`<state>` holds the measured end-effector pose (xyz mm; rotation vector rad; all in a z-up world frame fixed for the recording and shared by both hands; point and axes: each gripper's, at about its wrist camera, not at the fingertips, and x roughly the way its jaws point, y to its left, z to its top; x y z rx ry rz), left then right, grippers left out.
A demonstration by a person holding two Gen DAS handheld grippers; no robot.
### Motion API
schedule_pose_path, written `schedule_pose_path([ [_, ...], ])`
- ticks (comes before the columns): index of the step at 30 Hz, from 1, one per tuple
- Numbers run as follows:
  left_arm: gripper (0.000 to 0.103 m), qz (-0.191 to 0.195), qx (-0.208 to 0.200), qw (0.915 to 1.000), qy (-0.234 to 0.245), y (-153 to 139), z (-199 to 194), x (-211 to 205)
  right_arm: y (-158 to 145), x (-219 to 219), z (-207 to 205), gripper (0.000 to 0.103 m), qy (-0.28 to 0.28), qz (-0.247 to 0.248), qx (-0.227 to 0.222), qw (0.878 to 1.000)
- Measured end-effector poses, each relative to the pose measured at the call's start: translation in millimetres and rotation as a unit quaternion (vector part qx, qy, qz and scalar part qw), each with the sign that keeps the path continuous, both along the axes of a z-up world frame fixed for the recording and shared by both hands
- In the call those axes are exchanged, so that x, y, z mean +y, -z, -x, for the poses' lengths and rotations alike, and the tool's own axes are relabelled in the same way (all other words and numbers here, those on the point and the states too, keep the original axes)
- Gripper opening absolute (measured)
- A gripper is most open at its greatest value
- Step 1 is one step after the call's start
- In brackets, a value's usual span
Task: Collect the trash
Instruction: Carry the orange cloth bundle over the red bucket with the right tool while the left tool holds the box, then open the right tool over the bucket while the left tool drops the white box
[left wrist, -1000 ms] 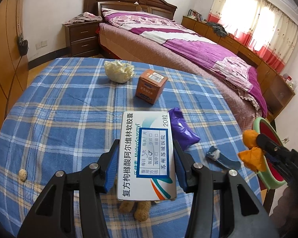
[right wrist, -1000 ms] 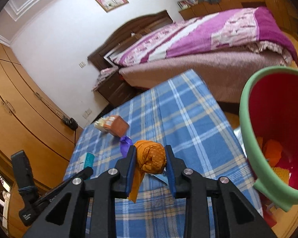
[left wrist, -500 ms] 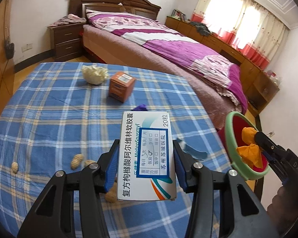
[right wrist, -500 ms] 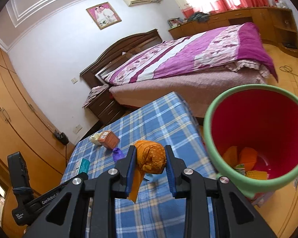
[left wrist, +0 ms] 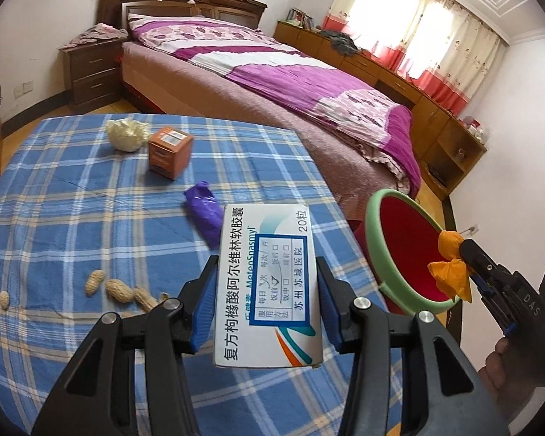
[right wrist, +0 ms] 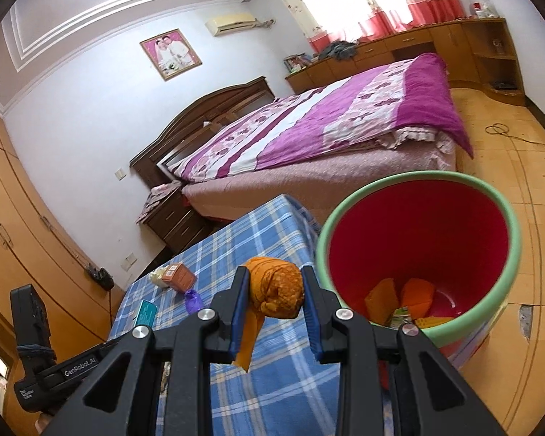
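Observation:
My left gripper (left wrist: 265, 272) is shut on a white medicine box (left wrist: 269, 287) with blue print, held above the blue plaid table (left wrist: 72, 225). My right gripper (right wrist: 274, 287) is shut on a crumpled orange wrapper (right wrist: 276, 292), just left of the rim of the red bin with a green lip (right wrist: 418, 247). In the left wrist view the orange wrapper (left wrist: 450, 269) hangs over the far side of the bin (left wrist: 403, 250). On the table lie a purple wrapper (left wrist: 203, 210), an orange carton (left wrist: 170, 150), a crumpled white tissue (left wrist: 125, 134) and several peanuts (left wrist: 120, 289).
The bin (right wrist: 388, 298) holds orange scraps and a small carton at its bottom. A bed with a purple cover (left wrist: 272, 69) stands beyond the table, a nightstand (left wrist: 91, 72) to its left. A person's hand (left wrist: 505, 359) holds the right gripper's handle.
Both grippers have swung right and risen with their loads. The bin has come fuller into the right wrist view, and the orange wrapper now hangs over it in the left wrist view.

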<state>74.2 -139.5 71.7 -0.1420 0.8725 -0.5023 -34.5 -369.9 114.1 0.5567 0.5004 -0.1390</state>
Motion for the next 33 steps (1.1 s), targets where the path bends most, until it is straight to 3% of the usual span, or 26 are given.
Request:
schedule_pose_path([
  [18, 0.050, -0.009, -0.010, 0.9968, 0.078, -11.6, 9.9, -75.6, 8.5, -54.2, 26.4, 0.031, 0.063, -0.001, 0.004, 0.998],
  [33, 0.050, -0.031, -0.019, 0.9900, 0.137, 5.4, 6.9, -156.1, 29.4, -105.8, 17.9, 0.031, 0.105, 0.004, 0.040, 0.994],
])
